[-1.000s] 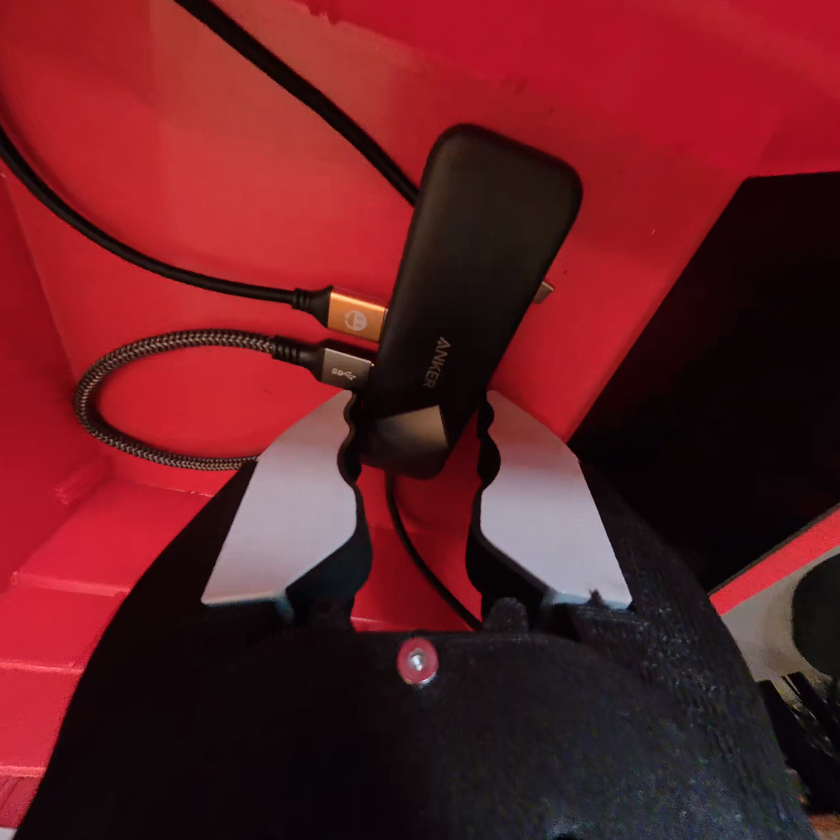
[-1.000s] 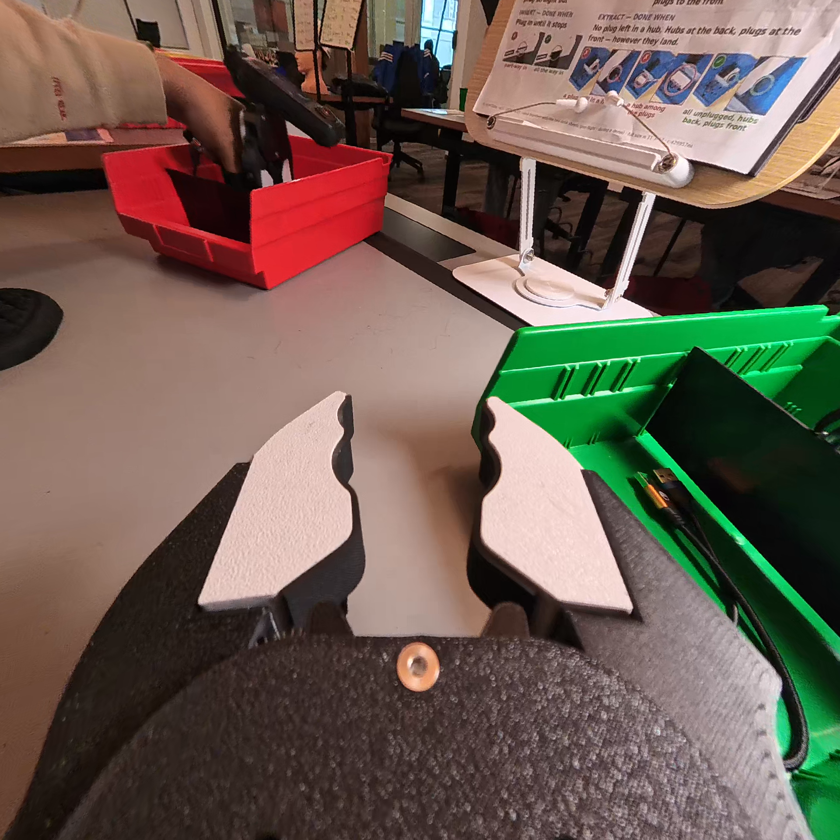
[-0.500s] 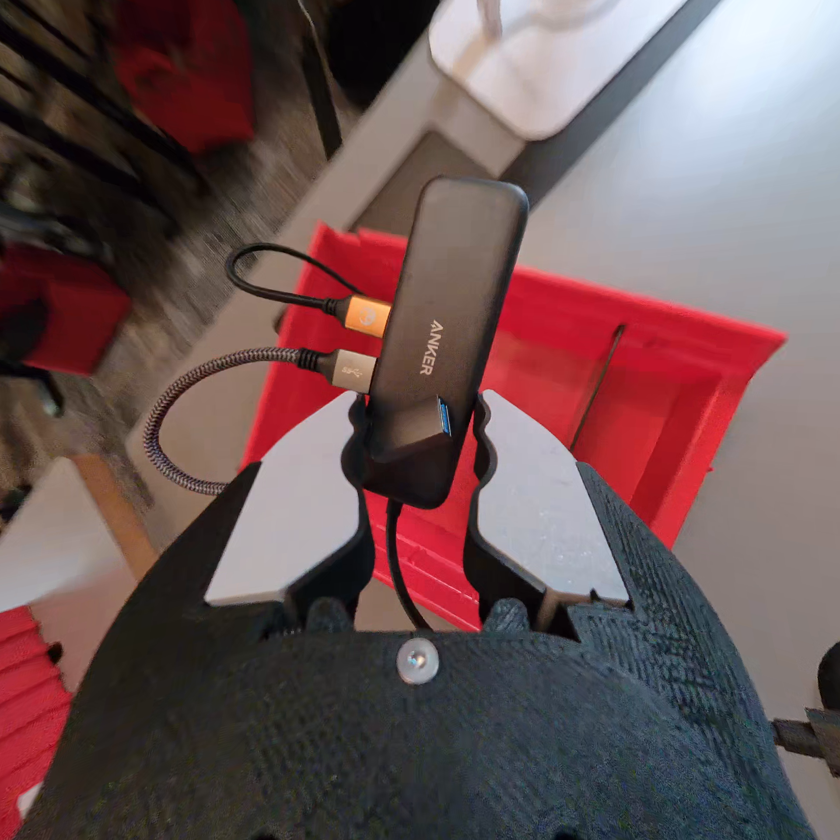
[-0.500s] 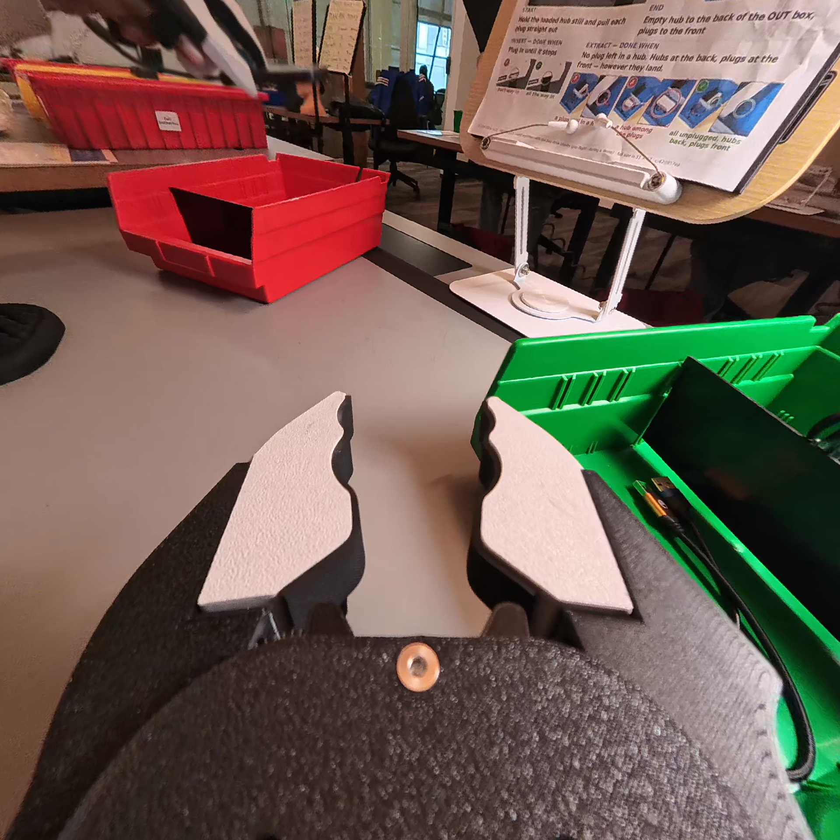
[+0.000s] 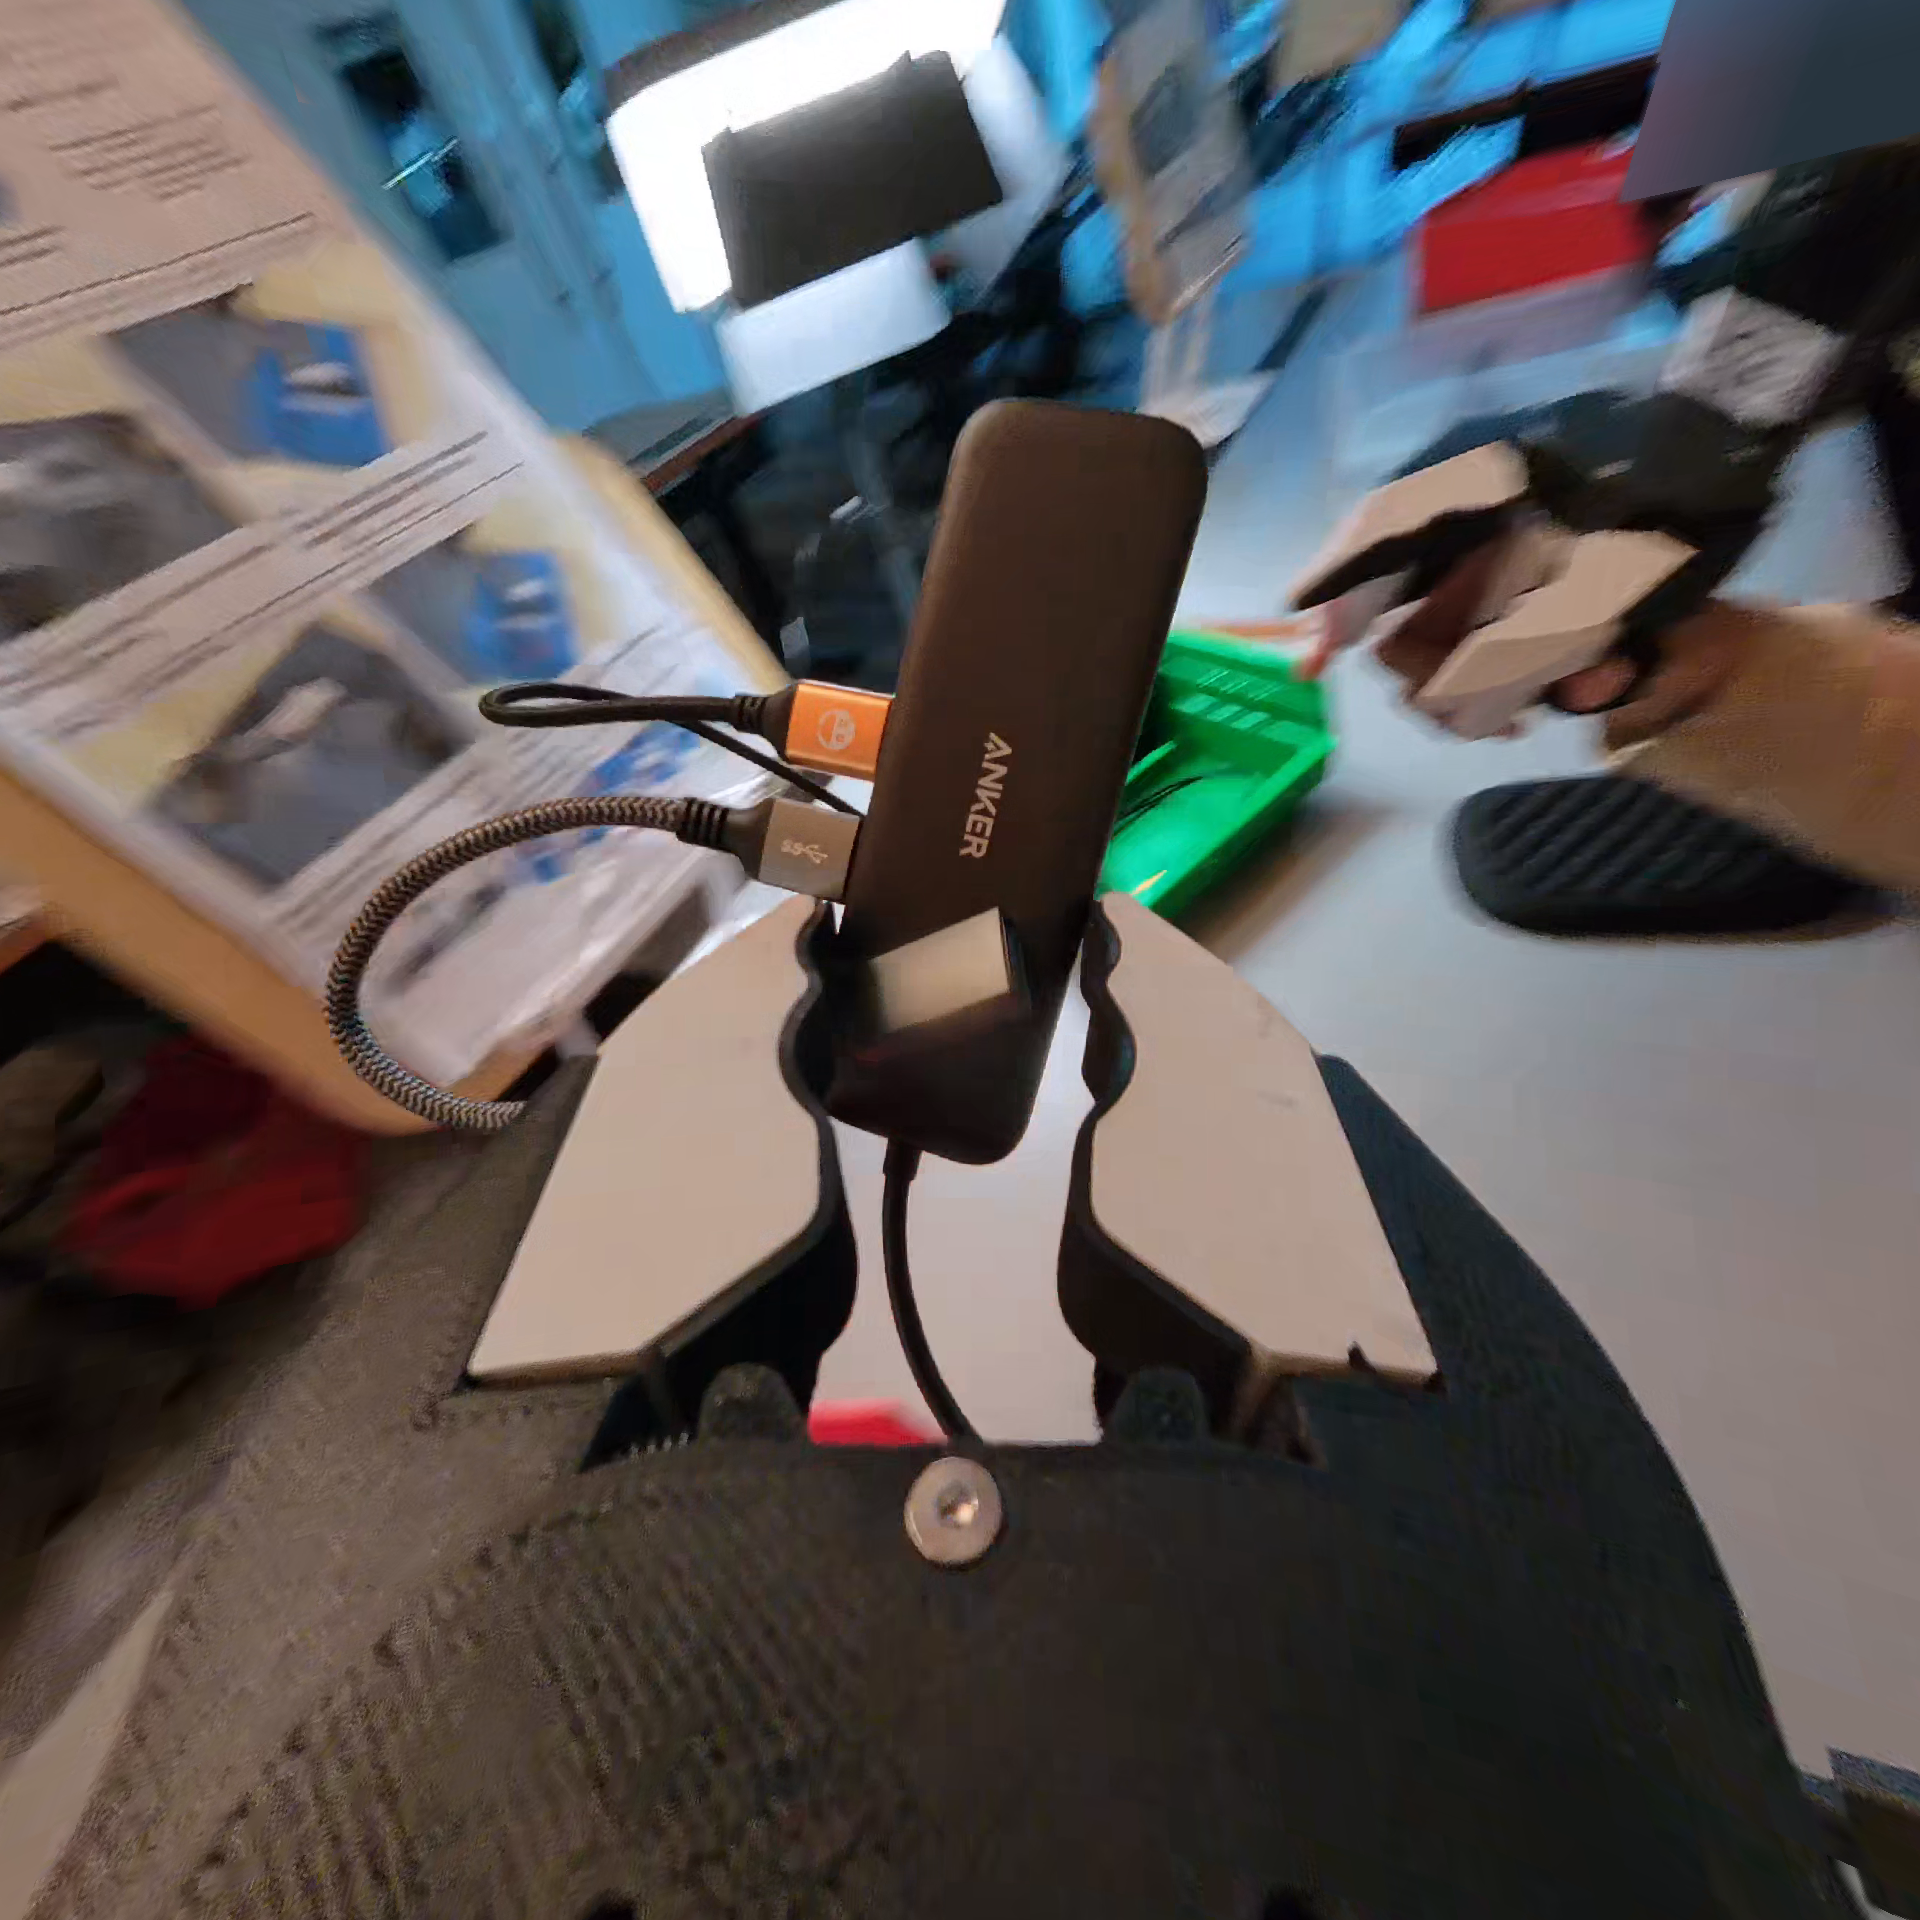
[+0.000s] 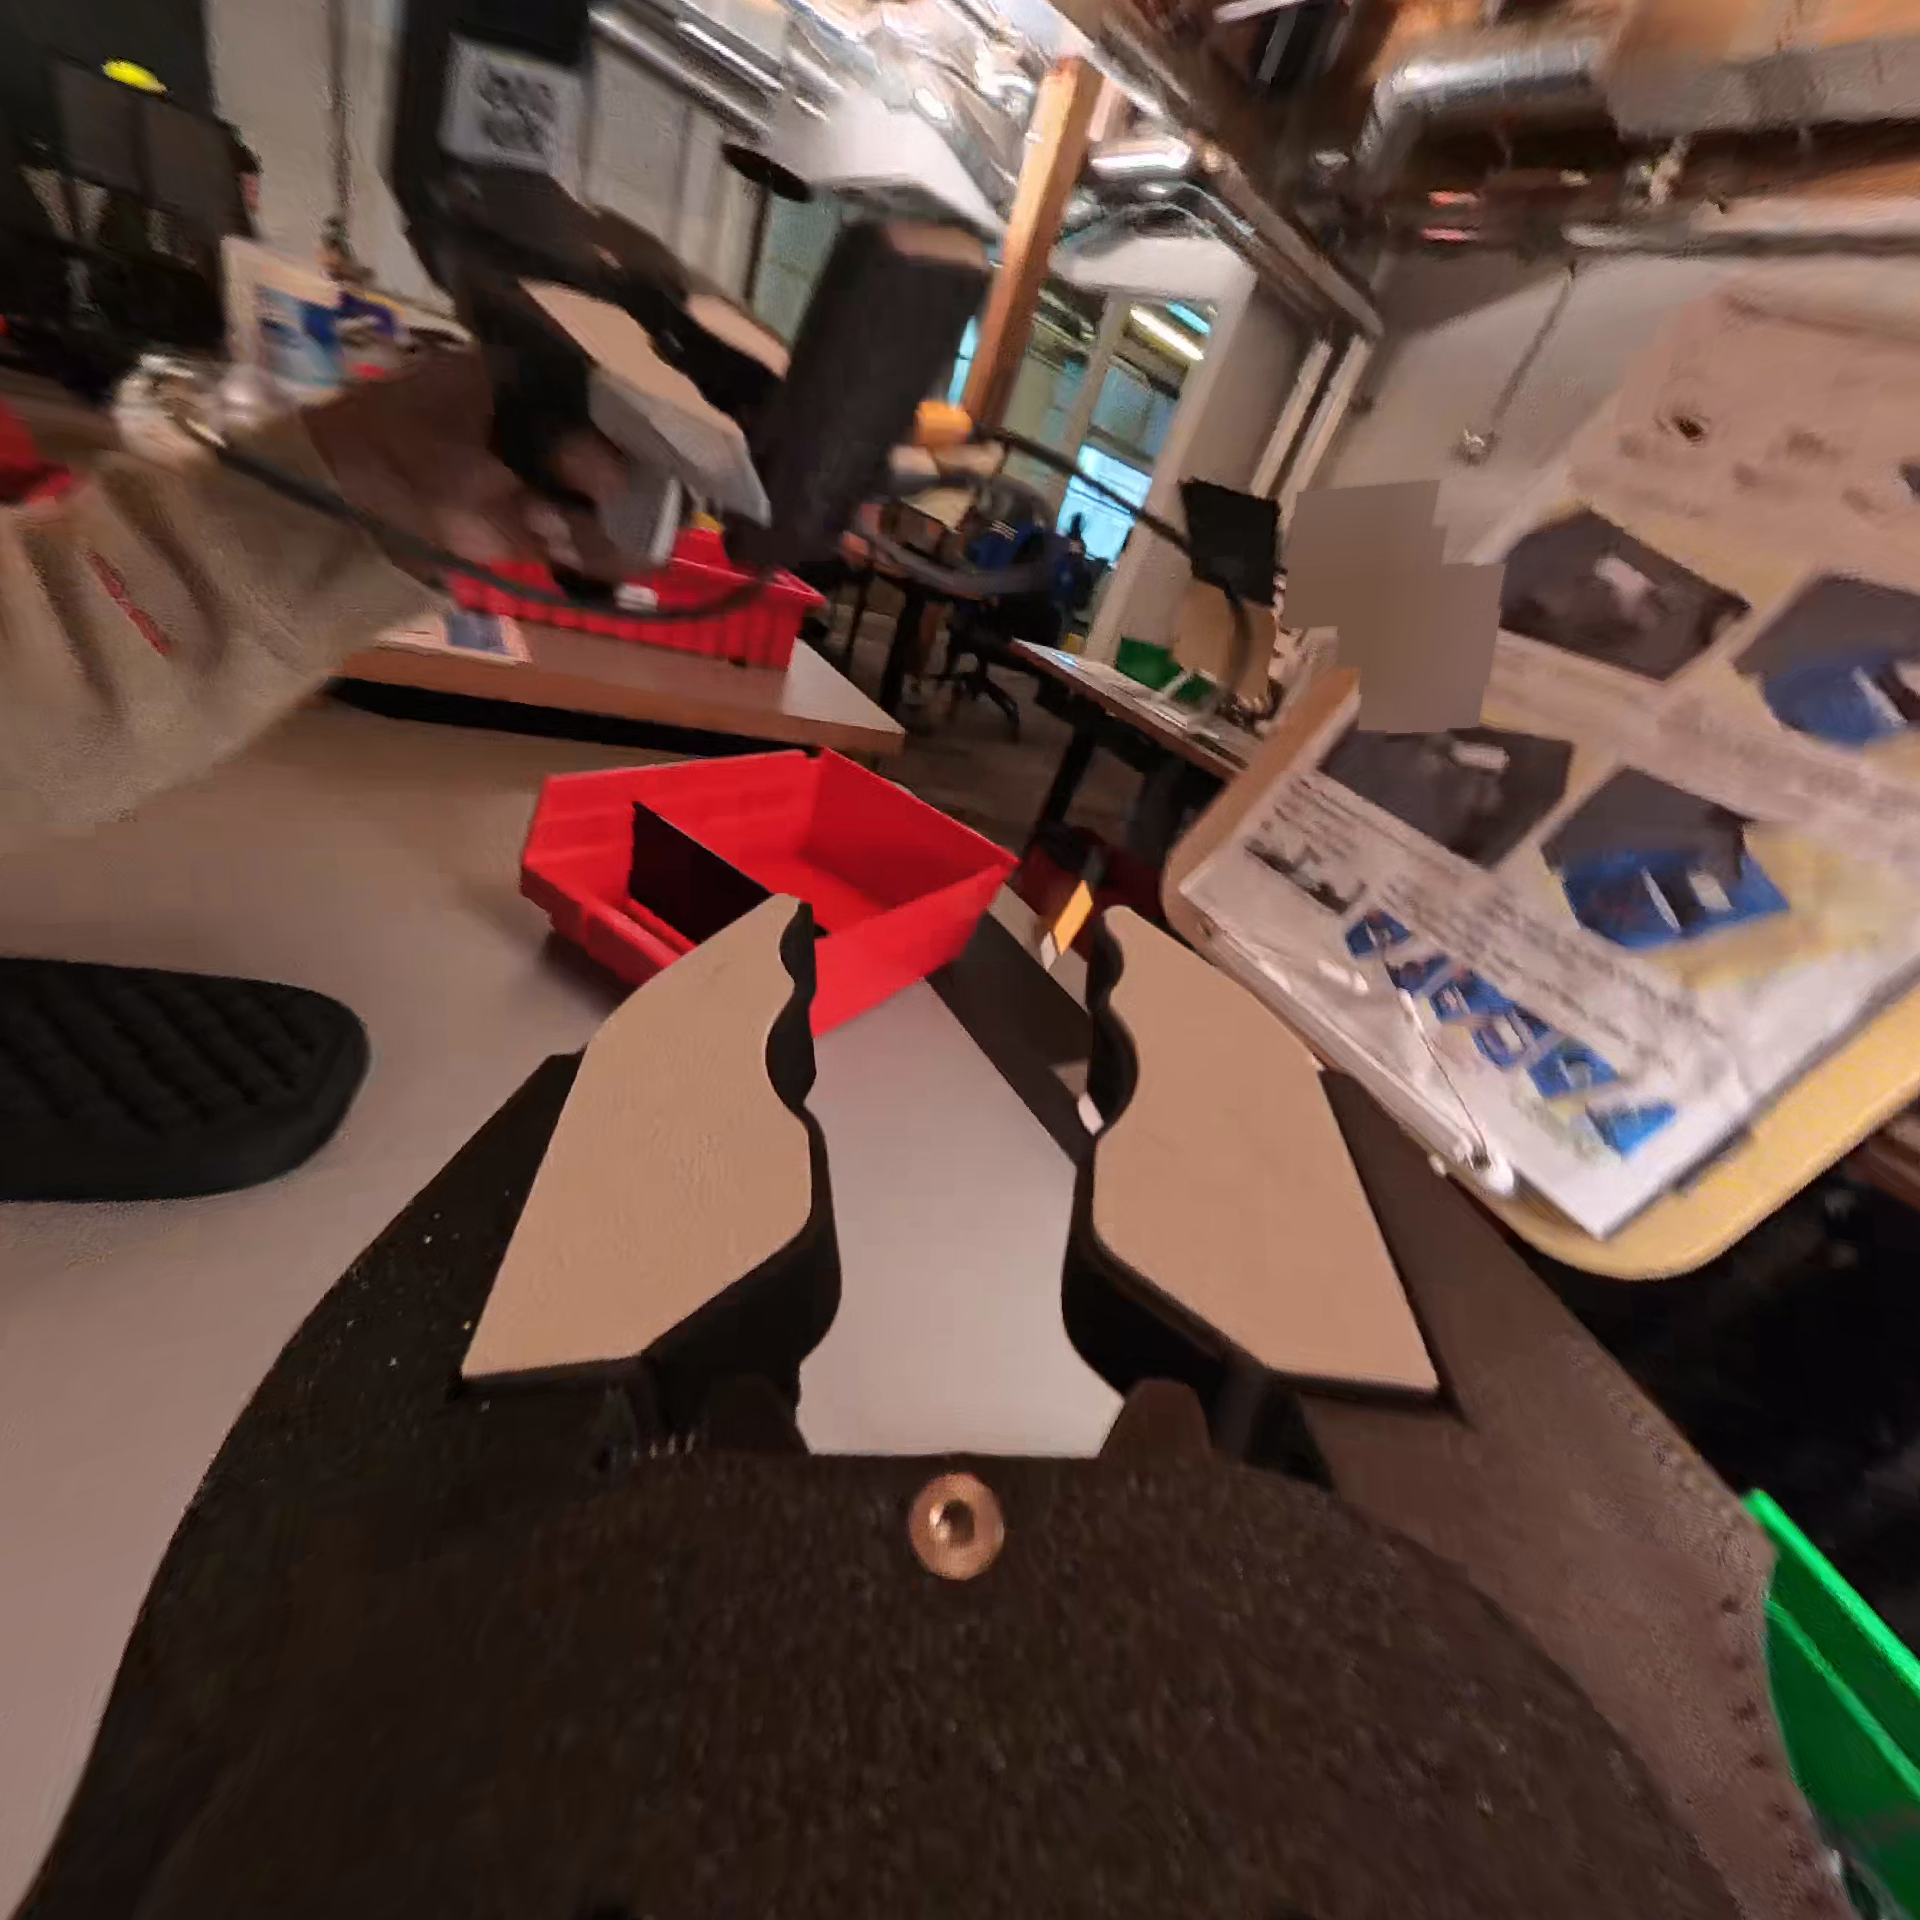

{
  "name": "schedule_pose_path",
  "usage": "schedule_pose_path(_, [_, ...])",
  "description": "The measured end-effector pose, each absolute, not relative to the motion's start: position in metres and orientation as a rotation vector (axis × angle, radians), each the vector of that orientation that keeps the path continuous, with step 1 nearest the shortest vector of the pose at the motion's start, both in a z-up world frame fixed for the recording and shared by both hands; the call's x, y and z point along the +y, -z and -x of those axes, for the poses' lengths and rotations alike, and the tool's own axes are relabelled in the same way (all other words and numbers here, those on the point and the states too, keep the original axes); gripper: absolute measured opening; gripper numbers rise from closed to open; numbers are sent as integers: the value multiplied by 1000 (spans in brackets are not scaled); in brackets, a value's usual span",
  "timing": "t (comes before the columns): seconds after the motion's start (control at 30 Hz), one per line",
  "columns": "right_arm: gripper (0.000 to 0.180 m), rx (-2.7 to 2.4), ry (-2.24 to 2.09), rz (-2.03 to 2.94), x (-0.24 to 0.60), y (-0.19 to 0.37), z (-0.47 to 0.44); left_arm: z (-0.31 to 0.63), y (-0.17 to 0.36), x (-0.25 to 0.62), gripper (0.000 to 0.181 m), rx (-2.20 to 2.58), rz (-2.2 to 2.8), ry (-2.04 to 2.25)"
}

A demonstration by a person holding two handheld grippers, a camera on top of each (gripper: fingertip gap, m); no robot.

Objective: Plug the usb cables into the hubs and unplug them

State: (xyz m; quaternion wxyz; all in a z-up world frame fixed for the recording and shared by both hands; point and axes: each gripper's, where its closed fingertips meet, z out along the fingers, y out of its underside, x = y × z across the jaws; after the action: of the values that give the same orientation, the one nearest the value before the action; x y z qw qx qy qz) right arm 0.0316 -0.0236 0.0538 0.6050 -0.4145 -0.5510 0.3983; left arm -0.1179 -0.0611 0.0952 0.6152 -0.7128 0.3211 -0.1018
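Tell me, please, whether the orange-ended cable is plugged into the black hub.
Plugged in: the orange plug sits flush against the hub, above the grey plug.

hub: was down in the red bin, now lifted out, up in the air
left gripper: swung away, now faces the green bin
right gripper: turned from the green bin, now faces the red bin

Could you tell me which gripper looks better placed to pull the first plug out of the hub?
The right gripper, probably: its jaws are open and empty. The left gripper is clamped on the black hub, whose orange plug and grey plug remain seated.
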Motion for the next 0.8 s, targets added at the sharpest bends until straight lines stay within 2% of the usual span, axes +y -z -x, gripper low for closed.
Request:
schedule_pose_path(0.17, [35,-1465,-1068,832,-88,-71,-20,30,-82,-81,45,806,1410,733])
schedule_pose_path(0.4, [46,-1509,-880,841,-78,-54,-13,2,-44,-73,45,848,1457,980])
schedule_pose_path(0.6, [65,-1521,-846,818,-63,-51,-21,-15,-25,-88,45,957,1478,1163])
schedule_pose_path(0.73, [54,-1657,-861,701,-87,-42,-29,-31,-10,-105,45,1080,1498,1286])
schedule_pose_path(0.8, [40,-1748,-840,650,-99,-31,-32,-38,-2,-110,45,1119,1510,1343])
